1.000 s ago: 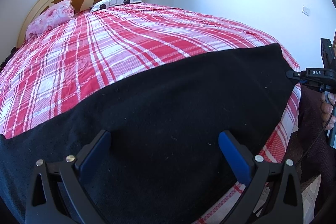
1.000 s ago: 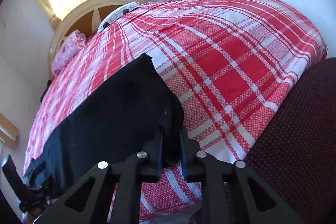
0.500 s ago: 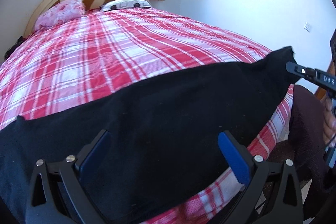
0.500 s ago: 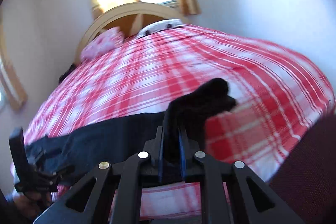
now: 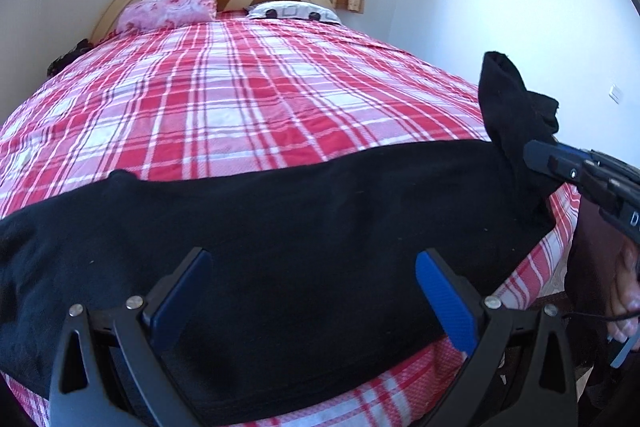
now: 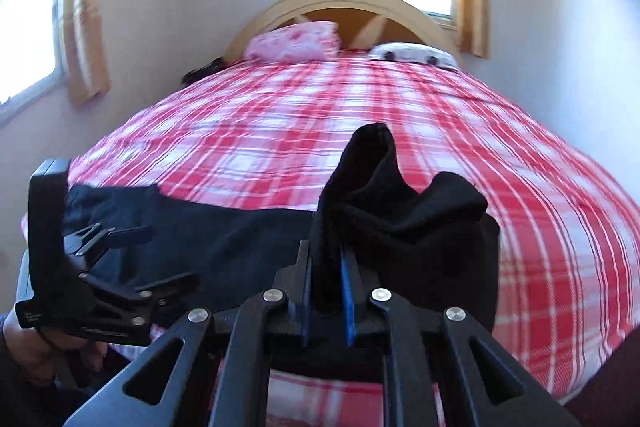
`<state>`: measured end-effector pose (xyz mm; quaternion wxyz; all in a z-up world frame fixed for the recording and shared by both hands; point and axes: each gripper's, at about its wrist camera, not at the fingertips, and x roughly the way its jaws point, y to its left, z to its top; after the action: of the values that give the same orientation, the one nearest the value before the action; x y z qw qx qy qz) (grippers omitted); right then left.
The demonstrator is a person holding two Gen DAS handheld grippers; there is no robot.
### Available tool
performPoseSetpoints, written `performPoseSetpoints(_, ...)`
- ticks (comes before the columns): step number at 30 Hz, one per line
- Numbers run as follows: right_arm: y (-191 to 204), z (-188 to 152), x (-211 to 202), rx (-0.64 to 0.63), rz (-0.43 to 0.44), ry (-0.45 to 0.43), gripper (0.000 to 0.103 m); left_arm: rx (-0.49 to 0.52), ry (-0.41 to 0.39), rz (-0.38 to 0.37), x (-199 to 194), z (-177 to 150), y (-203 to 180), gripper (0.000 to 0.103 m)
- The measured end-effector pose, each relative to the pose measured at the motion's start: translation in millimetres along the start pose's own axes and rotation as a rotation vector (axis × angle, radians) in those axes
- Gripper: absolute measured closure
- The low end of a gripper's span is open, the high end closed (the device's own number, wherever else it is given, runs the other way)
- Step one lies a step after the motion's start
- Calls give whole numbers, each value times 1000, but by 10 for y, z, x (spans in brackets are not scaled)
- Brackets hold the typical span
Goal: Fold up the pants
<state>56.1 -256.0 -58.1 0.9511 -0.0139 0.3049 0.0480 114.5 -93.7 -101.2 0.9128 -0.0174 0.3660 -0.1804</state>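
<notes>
Plaid bedspread (image 5: 256, 99) fills the space ahead of both my claws, red and white, running to the headboard (image 6: 340, 7). Black pants (image 5: 280, 235) lie flat across its near edge, directly under my left claw (image 5: 312, 291), whose blue pads stand wide apart with nothing between them. Only the right wrist view shows a second window (image 6: 24, 35) off to the left. My right claw (image 6: 326, 287) is clamped on one end of the pants, the cloth bunched and standing up above its fingers.
</notes>
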Motion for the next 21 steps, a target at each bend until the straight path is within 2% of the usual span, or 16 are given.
performPoseSetpoints(9,561,28,547,-83,62,106,91,-74,-49,90,-190,-82,475,0)
performPoseSetpoints(12,731,27,602,-110,85,112,91,-88,-69,124,-252,-83,606,0)
performPoseSetpoints(17,923,38,628,-133,104,109,91,-117,-86,136,-291,-99,743,0)
performPoseSetpoints(21,1033,-18,749,-155,111,145,90,-140,-82,136,-291,-150,829,0)
